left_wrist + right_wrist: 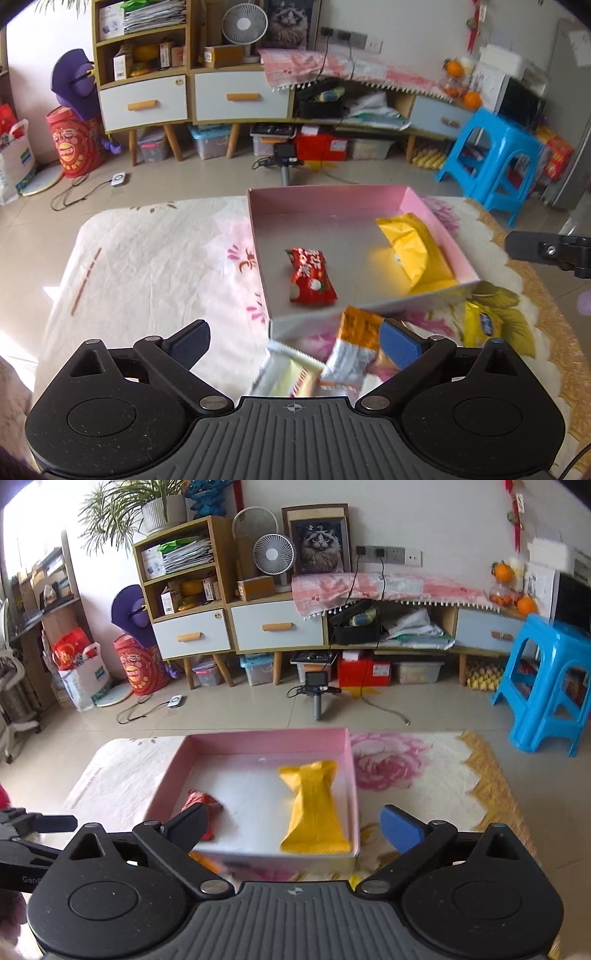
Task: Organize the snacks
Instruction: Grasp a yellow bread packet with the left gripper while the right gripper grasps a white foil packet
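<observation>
The pink box (pixel 439 218) sits on the cloth-covered counter (pixel 147 258), and it already holds two snacks: a red pack (pixel 312 277) near its left wall and a yellow pack (pixel 410 247) against its right wall. Outside the box, just before its near wall, three more lie on the cloth: an orange-and-silver pack (pixel 354 343), a white pack (pixel 288 373) beside and partly under it, and a small yellow pouch (pixel 480 325) off to the right. Your left tool (pixel 293 341) hangs over the first two with its jaws spread wide and nothing between them; the orange-and-silver pack lies close to the blue right pad (pixel 397 339), though I cannot tell whether they touch. Your right tool (pixel 301 825) hovers at the near edge of the box, jaws just as wide and empty, above the yellow pack (pixel 316 808). By the look of it you are partway through loading, at the point of picking the next snack. I would take the orange-and-silver pack with the left tool: lower it, centre the pack between the pads, and close on it alone so the white one stays behind. Then lift it over the near wall and set it in the bare middle of the box. Keep the right tool out of that path.
</observation>
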Motion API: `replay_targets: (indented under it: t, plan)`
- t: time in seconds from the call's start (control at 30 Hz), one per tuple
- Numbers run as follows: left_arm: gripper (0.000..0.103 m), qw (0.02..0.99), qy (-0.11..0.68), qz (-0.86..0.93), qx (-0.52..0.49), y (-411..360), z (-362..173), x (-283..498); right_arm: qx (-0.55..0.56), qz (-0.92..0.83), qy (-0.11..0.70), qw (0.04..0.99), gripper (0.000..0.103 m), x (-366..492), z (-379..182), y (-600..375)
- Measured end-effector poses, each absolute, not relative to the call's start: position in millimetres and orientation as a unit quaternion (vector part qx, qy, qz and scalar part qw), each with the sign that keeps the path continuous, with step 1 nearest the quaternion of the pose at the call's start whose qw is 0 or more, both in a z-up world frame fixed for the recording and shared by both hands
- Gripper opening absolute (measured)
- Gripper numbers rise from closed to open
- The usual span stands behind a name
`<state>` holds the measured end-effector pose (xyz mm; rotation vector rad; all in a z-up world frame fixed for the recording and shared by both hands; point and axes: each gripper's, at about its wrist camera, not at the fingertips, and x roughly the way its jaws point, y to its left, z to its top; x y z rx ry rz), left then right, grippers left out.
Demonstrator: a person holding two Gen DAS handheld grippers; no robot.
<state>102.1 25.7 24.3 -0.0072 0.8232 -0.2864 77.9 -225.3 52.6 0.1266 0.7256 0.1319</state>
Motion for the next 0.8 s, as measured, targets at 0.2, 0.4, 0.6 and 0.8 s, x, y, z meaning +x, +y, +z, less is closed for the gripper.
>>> replay_targets:
  t: [0.2, 0.4, 0.6, 0.8]
  plan:
    - [0.100, 0.905, 0.408, -0.121, -0.001, 41.5, 17.7, 83.0, 0.072, 0.117, 0.372, 0.918, 0.093, 64.5, 38.5, -217.3]
    - [0.100, 0.897, 0.431, -0.098, -0.016, 64.3, 11.2, 72.0, 0.053, 0.135, 0.384, 0.912, 0.093, 62.0, 25.2, -207.9]
    - [0.099, 0.875, 0.474, -0.097, -0.017, 85.2, -10.3, 64.4, 0.024, 0.136, 0.405, 0.904, 0.093, 51.7, 15.5, -200.9]
    - [0.099, 0.862, 0.500, -0.081, -0.035, 104.9, -27.6, 64.8, 0.012, 0.122, 0.448, 0.885, 0.093, 55.8, 0.9, -192.8]
